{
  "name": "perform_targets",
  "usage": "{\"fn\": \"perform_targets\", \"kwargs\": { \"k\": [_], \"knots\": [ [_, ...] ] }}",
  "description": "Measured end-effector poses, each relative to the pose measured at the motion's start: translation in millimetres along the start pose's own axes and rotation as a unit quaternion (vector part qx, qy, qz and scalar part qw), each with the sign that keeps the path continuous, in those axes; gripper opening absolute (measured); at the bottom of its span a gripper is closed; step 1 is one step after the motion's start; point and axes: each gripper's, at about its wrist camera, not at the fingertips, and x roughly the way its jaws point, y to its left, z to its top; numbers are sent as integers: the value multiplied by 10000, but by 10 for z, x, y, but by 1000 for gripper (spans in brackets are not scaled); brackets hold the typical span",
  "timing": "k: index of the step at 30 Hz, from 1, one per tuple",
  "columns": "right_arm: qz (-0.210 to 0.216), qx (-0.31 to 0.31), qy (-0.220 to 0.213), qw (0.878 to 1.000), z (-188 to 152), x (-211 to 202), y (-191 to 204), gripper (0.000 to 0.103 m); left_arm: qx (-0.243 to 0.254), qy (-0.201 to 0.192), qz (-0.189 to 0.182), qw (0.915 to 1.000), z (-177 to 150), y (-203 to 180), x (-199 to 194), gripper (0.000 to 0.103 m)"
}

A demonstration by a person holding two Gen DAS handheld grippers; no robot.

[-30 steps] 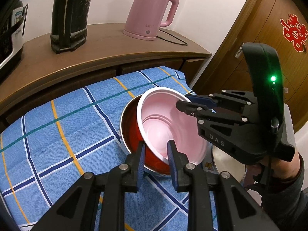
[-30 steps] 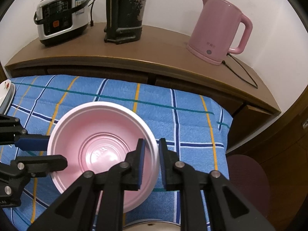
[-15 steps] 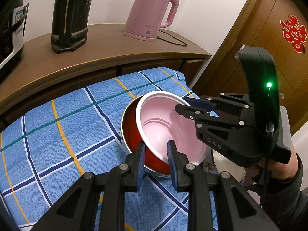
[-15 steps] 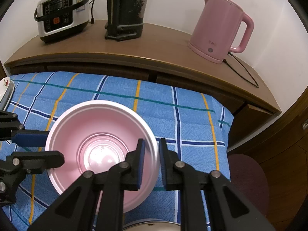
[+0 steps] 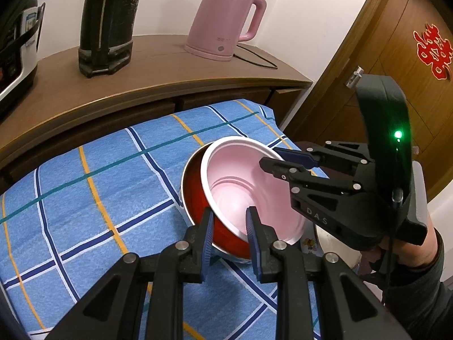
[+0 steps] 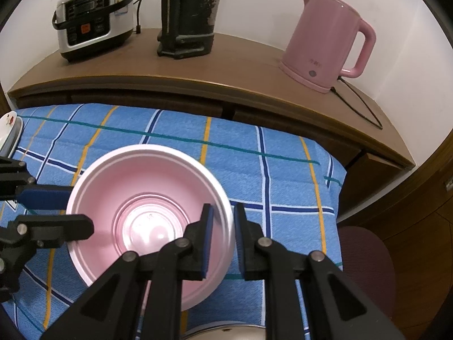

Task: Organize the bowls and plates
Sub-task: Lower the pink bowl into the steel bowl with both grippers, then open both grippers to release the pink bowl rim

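A pink bowl [image 5: 240,187] [image 6: 141,198] sits tilted inside a red bowl [image 5: 198,198] on the blue checked cloth. My right gripper [image 6: 221,223] is shut on the pink bowl's near rim; it also shows in the left wrist view [image 5: 271,160] at the bowl's right rim. My left gripper [image 5: 228,221] straddles the near rims of both bowls with a gap between its jaws. In the right wrist view the left gripper's fingers [image 6: 53,226] show at the bowl's left edge. The red bowl is hidden in the right wrist view.
A metal dish [image 5: 337,243] lies right of the bowls, another rim [image 6: 226,334] below. A white plate [image 6: 8,127] sits at the cloth's far left. A wooden sideboard behind holds a pink kettle [image 6: 325,42], a rice cooker [image 6: 93,22] and a black stand [image 5: 107,28]. A door [image 5: 396,56] stands right.
The pink bowl has come lower into the red bowl, held by my right gripper. My left gripper has stayed at the near rims.
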Motion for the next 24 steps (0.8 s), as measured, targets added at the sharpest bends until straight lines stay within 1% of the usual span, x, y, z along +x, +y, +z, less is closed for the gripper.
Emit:
{"fn": "perform_targets", "kwargs": {
  "k": [11,24],
  "knots": [
    [146,13,-31,9999,-11,-27,32,15,-102,-32,37,9999,1,100,-19,25],
    [206,-25,-14,9998,-23,-25,74,14,-123,-89,135,9998,19,169,-36,25]
  ]
}}
